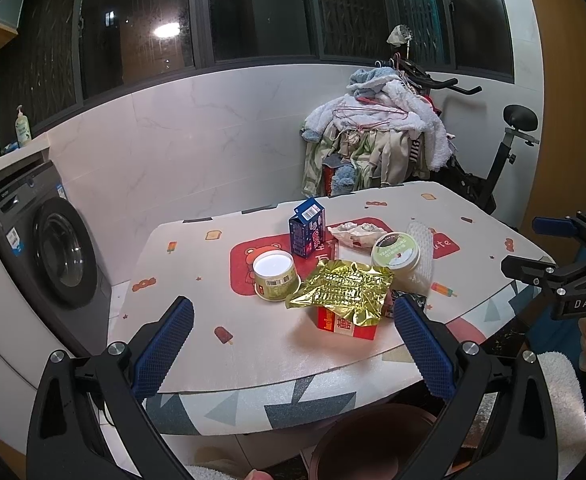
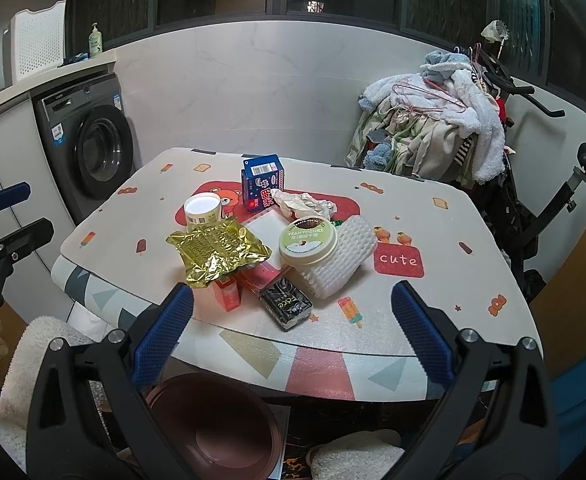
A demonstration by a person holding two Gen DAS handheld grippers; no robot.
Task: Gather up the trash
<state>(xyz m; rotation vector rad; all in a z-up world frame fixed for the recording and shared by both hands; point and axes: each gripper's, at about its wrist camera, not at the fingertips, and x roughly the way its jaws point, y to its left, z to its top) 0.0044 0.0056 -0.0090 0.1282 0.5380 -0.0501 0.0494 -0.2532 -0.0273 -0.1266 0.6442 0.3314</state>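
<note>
Both the left gripper [image 1: 293, 336] and right gripper [image 2: 293, 326] are spread empty before a "YEAH YOGURT" tub [image 2: 308, 241] and a black "face" tissue pack [image 2: 286, 305].

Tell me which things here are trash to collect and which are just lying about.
For the job: crumpled gold foil wrapper, blue milk carton, round green yogurt tub, white foam net sleeve, black tissue packet, brown bin.

Just lying about: grey washing machine, pile of laundry, green soap bottle.

Two yogurt tubs [image 2: 308, 242], one blue carton [image 2: 261, 182], one gold wrapper [image 2: 217, 252], perhaps two red boxes [image 2: 227, 294]
</note>
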